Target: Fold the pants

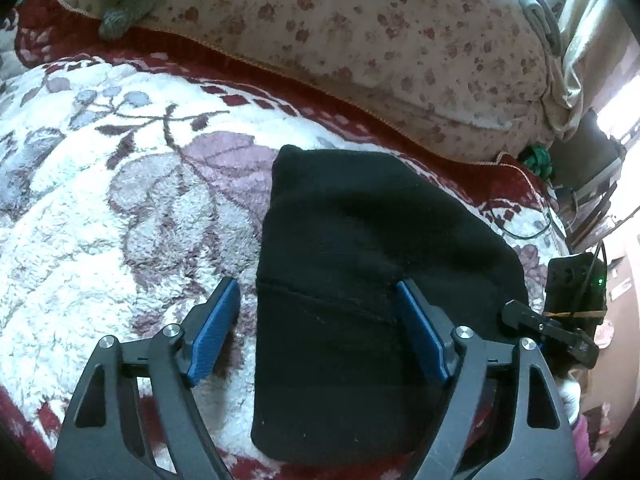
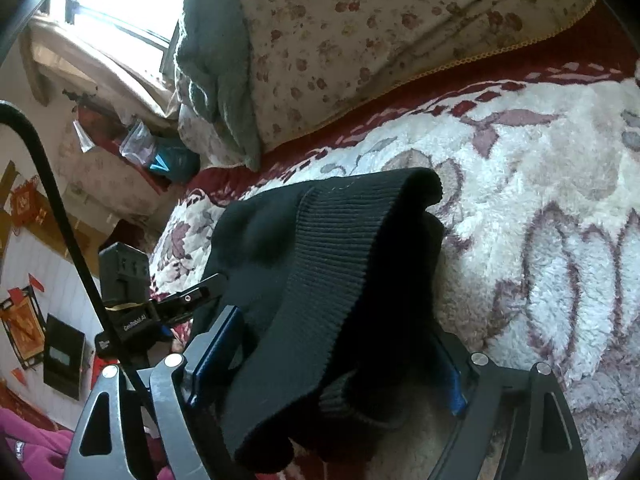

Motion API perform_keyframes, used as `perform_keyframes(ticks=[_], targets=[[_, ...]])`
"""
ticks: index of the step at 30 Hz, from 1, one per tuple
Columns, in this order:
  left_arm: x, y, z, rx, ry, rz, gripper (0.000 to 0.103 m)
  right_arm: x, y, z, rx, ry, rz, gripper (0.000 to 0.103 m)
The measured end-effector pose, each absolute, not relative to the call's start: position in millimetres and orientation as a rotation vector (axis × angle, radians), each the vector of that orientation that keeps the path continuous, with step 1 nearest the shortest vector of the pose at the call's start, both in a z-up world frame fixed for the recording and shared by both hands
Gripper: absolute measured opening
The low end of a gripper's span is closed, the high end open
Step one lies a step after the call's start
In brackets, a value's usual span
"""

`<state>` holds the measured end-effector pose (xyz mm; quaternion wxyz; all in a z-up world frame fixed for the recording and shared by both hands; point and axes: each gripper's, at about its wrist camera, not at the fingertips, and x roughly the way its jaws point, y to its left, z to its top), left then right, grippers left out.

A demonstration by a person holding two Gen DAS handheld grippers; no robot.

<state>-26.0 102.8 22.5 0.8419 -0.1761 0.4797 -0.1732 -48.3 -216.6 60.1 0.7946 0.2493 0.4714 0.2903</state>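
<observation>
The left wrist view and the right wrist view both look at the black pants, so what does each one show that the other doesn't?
Only the left wrist view shows the pants as a flat folded bundle with a seam across it, and a green knotted thing by the pillow. Only the right wrist view shows the ribbed waistband arching up, a bright window and a pink cloth. Both show the floral fleece blanket, the spotted pillow, and wide-open tongs, left and right, with pants between them.
</observation>
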Motion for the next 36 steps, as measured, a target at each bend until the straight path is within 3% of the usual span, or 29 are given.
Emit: perform_keyframes(ticks=[5, 9, 10, 14, 17, 19, 36], targets=[[-23.3, 94.7, 19.7, -0.338, 1.007, -0.372, 0.090, -50.1, -218.3, 59.0, 0.536, 1.001, 0.643, 0.081], [-22.9, 88.8, 19.6, -0.301, 1.007, -0.357, 0.090, -54.6, -213.5, 63.7, 0.448, 0.997, 0.633, 0.062], [-22.6, 87.9, 19.2, -0.297, 1.007, -0.352, 0.089, -56.1, -213.0, 64.1, 0.443, 0.990, 0.633, 0.060], [-29.5, 82.5, 26.5, -0.275, 0.973, -0.358, 0.055, -61.1, -206.2, 70.3, 0.386, 0.962, 0.620, 0.052], [-35.8, 83.3, 35.0, -0.271, 0.941, -0.353, 0.040, -61.1, -204.8, 78.0, 0.374, 0.952, 0.615, 0.047], [-37.0, 88.0, 40.4, -0.296, 0.937, -0.364, 0.035, -60.9, -202.8, 85.7, 0.361, 0.942, 0.622, 0.046], [-57.7, 226.9, 95.5, -0.310, 0.808, -0.077, 0.033, -7.1, -43.8, 113.8, 0.274, 0.929, 0.874, 0.043]])
